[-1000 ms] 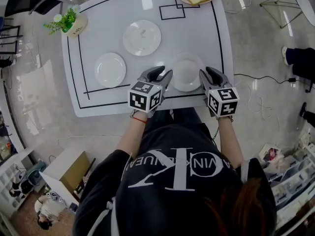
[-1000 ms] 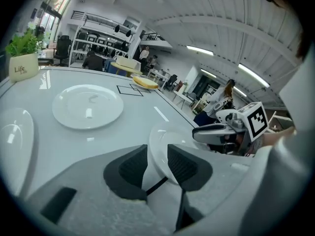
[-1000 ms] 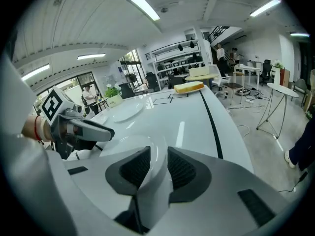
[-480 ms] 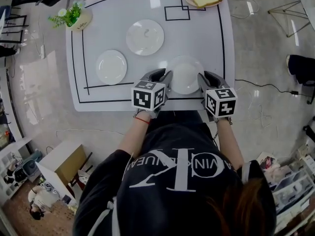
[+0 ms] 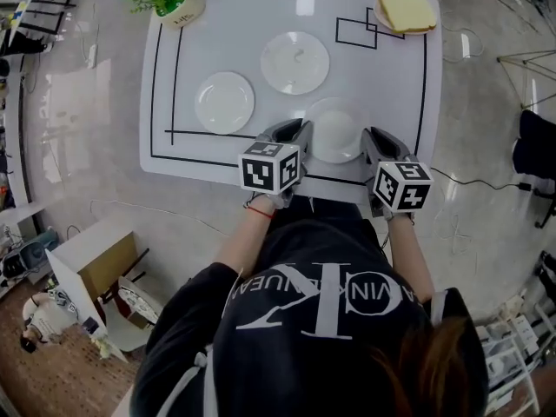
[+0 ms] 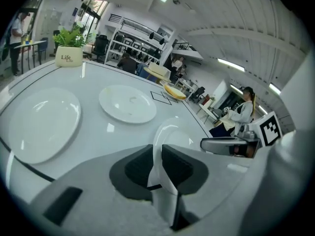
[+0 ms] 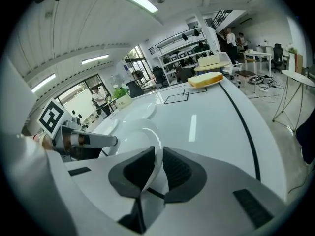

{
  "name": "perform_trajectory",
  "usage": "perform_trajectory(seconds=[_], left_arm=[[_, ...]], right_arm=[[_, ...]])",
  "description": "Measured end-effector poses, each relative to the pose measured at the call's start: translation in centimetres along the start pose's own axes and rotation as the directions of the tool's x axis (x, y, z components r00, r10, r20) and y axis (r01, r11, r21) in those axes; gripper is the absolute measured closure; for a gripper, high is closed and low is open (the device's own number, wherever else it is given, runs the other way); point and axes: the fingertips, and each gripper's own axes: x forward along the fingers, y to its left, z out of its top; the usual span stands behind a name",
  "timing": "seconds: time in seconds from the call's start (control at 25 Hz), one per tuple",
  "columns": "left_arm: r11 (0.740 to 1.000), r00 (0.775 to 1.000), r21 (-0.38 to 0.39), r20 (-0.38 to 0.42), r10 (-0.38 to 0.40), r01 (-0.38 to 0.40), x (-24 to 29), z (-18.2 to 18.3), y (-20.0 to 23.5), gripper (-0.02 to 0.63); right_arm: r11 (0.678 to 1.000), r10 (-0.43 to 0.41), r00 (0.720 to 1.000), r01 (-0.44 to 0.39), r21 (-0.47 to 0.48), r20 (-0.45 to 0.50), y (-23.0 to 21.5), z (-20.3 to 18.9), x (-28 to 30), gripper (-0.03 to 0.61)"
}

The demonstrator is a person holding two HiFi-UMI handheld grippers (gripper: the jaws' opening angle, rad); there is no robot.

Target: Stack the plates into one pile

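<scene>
At the table's (image 5: 395,85) near edge, the left gripper (image 6: 156,157) and right gripper (image 7: 155,167) had just been closing. Each stood nearly closed, pinching an opposite rim of the nearest plate (image 5: 337,130). A second plate (image 5: 224,102) lay toward the left edge and a third plate (image 5: 294,62) farther in. With such shallow bites on a glossy rim, an uneven lift would likely make it slip or tip.

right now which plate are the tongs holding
The plate nearest the person: the left tongs and right tongs have just been closing on its opposite rims. The left plate and far plate lie free.
</scene>
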Motion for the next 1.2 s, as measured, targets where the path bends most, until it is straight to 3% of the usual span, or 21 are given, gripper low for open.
perform_trajectory(seconds=[0.32,0.76,1.2], left_arm=[[0.995,0.994,-0.073,0.078,0.077,-0.071,-4.1,2.1,6.2,0.554],[0.969,0.973,-0.179,0.125,0.194,-0.170,-10.4,3.7,15.5,0.551],[0.945,0.960,-0.236,0.110,0.258,-0.227,-13.9,4.3,22.5,0.546]], right_arm=[[0.993,0.091,0.996,-0.091,-0.072,-0.007,6.0,2.8,4.5,0.531],[0.968,0.210,0.976,-0.216,-0.126,-0.057,15.5,5.2,10.9,0.535],[0.949,0.257,0.960,-0.273,-0.155,-0.113,21.9,6.0,16.0,0.534]])
